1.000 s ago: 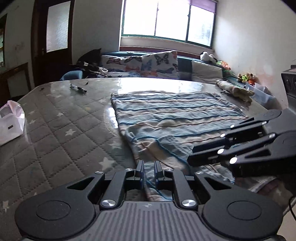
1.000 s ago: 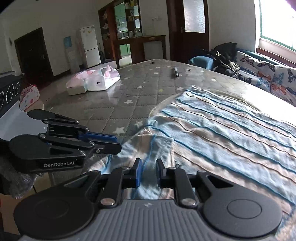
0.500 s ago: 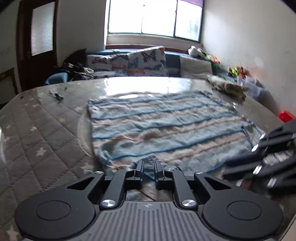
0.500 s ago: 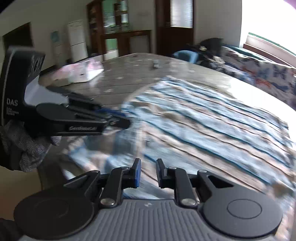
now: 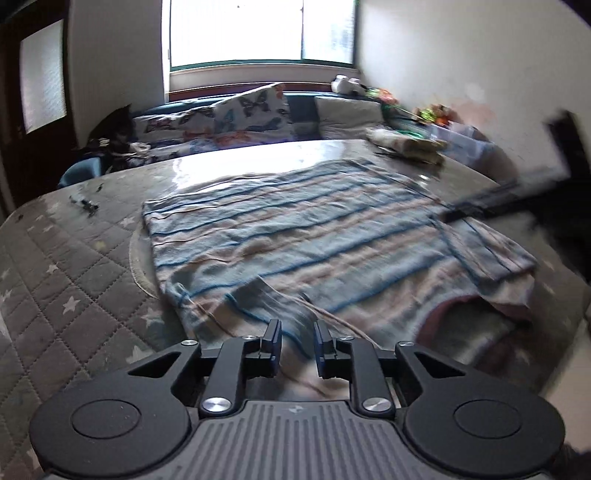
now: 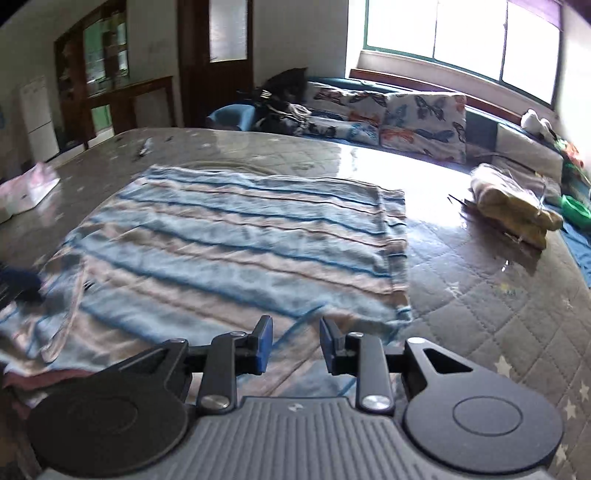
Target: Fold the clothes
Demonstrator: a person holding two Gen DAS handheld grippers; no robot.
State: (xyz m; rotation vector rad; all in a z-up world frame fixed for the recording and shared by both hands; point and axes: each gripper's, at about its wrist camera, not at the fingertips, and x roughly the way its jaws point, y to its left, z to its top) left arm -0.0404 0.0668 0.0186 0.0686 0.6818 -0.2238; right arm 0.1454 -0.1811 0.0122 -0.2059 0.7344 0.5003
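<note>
**A:** What does the left wrist view show?

**B:** The left gripper (image 5: pixel 296 341) sits low over the near edge of the striped cloth (image 5: pixel 314 236), which lies spread on the quilted mattress (image 5: pixel 74 280). Its jaws stand narrowly apart, and a blurred fold of the cloth lies between them; I cannot tell whether they press on it. At the right, the right gripper (image 5: pixel 448 217) shows as a dark blurred bar whose tip is at the cloth's right side, where a corner is turned over.

**A:** Anything around it?

**B:** Butterfly-print cushions (image 5: pixel 251 114) line the far side under a bright window (image 5: pixel 258 33), and a yellowish bundle (image 5: pixel 406 144) lies on the mattress beyond the cloth's far right corner.

**A:** And the right wrist view?

**B:** The right gripper (image 6: pixel 296 345) hangs just above the near edge of the striped cloth (image 6: pixel 240 236), jaws moderately apart, nothing held; the fabric shows through the gap. The cloth's right edge (image 6: pixel 395 251) runs straight, with bare mattress (image 6: pixel 498 314) beside it. The yellowish bundle (image 6: pixel 513 206) lies well apart to the right, and a white-and-pink bag (image 6: pixel 26 188) rests at the far left. A dark blue blur at the left edge is too smeared to identify.
</note>
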